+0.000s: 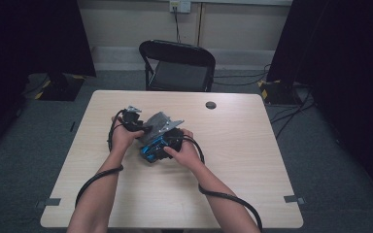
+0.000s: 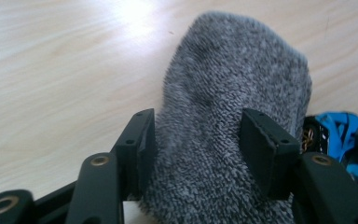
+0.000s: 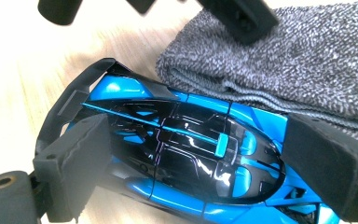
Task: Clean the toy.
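Your left gripper (image 2: 196, 140) sits over a grey sock (image 2: 228, 93) that lies on the wooden table (image 2: 51, 70). Its two black jaws stand apart on either side of the sock, and the fuzzy cloth bulges up between them; the pads lie right against the cloth, though it is hard to tell whether they press on it at all, so call them apart rather than clamped. The sock's rounded end points away from you in the left gripper view, and a bit of blue and black shows just past the right-hand jaw.

Your right gripper (image 3: 191, 163) holds a blue and black toy car (image 3: 191, 154). Its jaws are closed on the car's two sides, one pad against each flank, with the glossy black roof showing between them. The sock (image 3: 298, 74) lies just beside the car, its folded edge touching the car's far side, and a jaw of the other gripper hangs above it, blurred.

From the high view, both hands meet near the middle of the table (image 1: 233, 145), left gripper (image 1: 143, 127) and right gripper (image 1: 162, 145) close together, the car (image 1: 151, 149) between your hands
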Tool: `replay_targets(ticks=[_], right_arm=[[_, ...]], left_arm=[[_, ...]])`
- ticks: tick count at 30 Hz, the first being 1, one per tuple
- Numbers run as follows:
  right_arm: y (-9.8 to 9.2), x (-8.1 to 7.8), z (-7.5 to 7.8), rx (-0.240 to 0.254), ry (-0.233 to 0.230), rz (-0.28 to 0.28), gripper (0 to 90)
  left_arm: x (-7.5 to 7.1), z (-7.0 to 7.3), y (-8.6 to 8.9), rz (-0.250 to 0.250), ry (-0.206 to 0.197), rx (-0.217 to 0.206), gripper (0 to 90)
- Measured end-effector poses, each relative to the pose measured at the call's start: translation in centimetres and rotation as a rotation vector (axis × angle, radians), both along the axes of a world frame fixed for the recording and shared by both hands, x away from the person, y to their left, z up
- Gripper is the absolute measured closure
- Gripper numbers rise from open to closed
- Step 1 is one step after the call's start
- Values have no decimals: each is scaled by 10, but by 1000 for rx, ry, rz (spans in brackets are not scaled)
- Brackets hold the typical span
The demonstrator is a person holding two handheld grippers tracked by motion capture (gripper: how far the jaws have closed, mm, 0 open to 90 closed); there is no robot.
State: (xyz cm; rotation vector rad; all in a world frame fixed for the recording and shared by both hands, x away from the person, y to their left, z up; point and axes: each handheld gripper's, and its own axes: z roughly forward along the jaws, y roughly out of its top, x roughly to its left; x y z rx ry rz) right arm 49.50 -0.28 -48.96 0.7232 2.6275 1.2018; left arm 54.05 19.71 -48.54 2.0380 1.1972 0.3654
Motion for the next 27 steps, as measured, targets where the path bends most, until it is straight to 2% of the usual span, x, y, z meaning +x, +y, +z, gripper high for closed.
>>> replay_targets(ticks=[1,2,6,8,11,13,14,16,21,24,27], right_arm=[[0,0,0,-1,0,0,77],[0,0,0,-1,0,0,77],[-1,0,-1,6,-3,0,77],[-1,0,-1,8,-4,0,77],[0,0,0,3,-1,0,77],[0,0,0,3,-1,2,77],[0,0,0,2,-2,2,77],[0,0,0,2,-2,2,77],[0,0,0,-3,1,4,77],[0,0,0,-2,1,4,77],[0,0,0,0,1,1,77]], left_arm=[[0,-3,-3,-15,13,4,463],[0,-6,-5,-29,7,22,459],[-1,-9,-7,-37,-3,18,469],[-2,-8,-8,-55,5,10,546],[-4,-5,-12,-98,18,30,683],[-5,-2,-15,-146,32,49,722],[-6,-2,-16,-153,20,47,741],[-7,0,-15,-185,24,62,753],[-12,1,-11,-191,23,38,764],[-14,3,-8,-212,20,59,768],[-17,5,-4,-220,19,61,772]])
